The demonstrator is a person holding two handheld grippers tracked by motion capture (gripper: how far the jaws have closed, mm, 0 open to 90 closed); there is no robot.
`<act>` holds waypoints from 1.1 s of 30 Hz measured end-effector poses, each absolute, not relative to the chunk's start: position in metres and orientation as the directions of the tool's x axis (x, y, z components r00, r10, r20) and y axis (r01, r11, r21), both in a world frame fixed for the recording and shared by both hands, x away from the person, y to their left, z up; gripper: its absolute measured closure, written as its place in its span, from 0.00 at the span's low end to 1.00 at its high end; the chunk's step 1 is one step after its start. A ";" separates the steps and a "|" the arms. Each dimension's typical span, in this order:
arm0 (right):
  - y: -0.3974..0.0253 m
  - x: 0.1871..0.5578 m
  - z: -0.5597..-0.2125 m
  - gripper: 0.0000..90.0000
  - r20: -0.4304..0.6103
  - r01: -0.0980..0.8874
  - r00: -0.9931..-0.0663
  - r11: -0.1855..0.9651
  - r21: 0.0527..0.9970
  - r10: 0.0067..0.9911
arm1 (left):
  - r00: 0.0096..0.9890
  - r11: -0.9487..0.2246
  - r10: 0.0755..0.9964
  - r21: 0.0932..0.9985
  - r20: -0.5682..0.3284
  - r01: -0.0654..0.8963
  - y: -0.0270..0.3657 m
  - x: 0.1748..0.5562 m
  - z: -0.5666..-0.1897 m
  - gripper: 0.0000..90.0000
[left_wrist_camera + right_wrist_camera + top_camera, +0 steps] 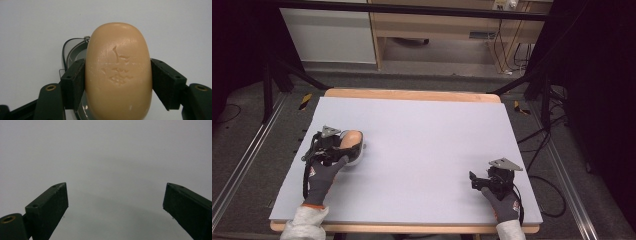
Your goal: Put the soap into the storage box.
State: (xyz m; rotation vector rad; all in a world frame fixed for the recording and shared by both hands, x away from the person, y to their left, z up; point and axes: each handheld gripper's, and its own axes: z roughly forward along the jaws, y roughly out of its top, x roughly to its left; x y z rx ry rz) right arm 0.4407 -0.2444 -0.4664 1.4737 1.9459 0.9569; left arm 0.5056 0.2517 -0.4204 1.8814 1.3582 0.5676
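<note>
Right gripper (115, 210): two black, block-shaped jaws rise from the lower corners, spread wide apart with nothing between them. A brass-coloured round fastener (8, 219) sits at the base of the left-hand jaw. Beyond them lies a plain pale grey table surface (107, 157), faintly shadowed

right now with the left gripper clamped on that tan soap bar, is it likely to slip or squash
The soap bar looks stiff: the left gripper pads leave no dent. Its glossy, rounded sides could probably slide out if the grip loosens. It looks solid, so likely heavy for its size.
</note>
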 end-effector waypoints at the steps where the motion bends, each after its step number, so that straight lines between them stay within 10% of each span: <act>1: -0.244 0.441 -0.467 0.07 0.013 0.598 -0.279 0.163 0.785 0.960 | 0.341 -0.169 0.938 0.769 -0.066 0.616 0.252 0.506 -0.422 0.35; 33: -0.243 0.441 -0.467 0.07 0.012 0.603 -0.276 0.163 0.781 0.961 | 0.307 -0.161 0.950 0.756 -0.056 0.634 0.249 0.512 -0.433 0.34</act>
